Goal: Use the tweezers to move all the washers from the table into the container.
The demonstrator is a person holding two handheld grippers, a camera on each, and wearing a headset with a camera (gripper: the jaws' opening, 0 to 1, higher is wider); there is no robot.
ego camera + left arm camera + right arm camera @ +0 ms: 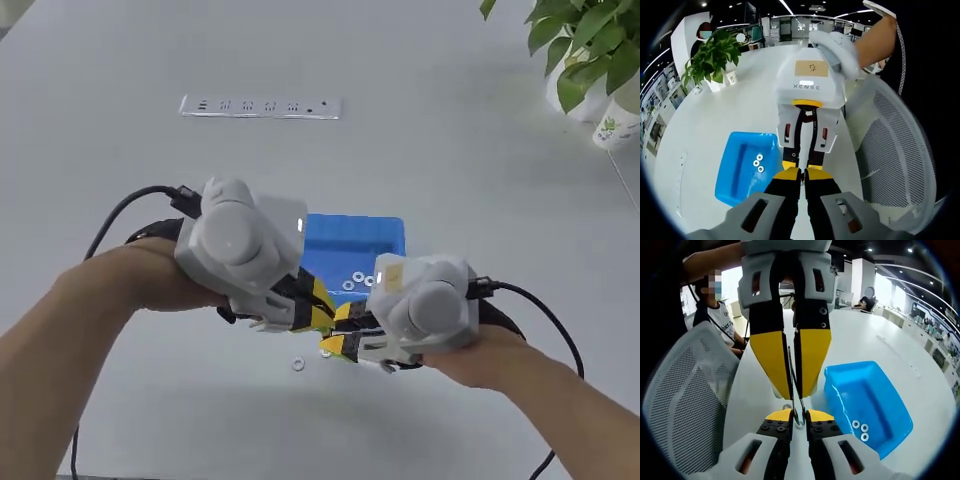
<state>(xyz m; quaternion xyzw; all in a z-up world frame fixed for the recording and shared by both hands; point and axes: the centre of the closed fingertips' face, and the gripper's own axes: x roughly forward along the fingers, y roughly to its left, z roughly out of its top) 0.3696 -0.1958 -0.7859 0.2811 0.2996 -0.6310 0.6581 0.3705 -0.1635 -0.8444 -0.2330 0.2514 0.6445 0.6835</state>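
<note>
While the tweezers (792,375) hang between two facing grippers, their long axis runs from one to the other, level above the table (200,420). At the left, the left gripper (801,175) has its fingers narrow and pressed onto the blades. Just below it, on the person's side, one loose washer (298,364) lies on the table, with what looks like a second washer (325,352) slightly right of it. Both lie under the fingers, so the tips would have to swing down and back. Beyond sits the blue container (380,240), with three washers (358,280) inside. The right gripper (799,416) has narrow fingers around the tweezers' end; I cannot tell whether they grip. Its body reads "XENSE" (806,86); the writing on the tan label (811,67) above is illegible.
</note>
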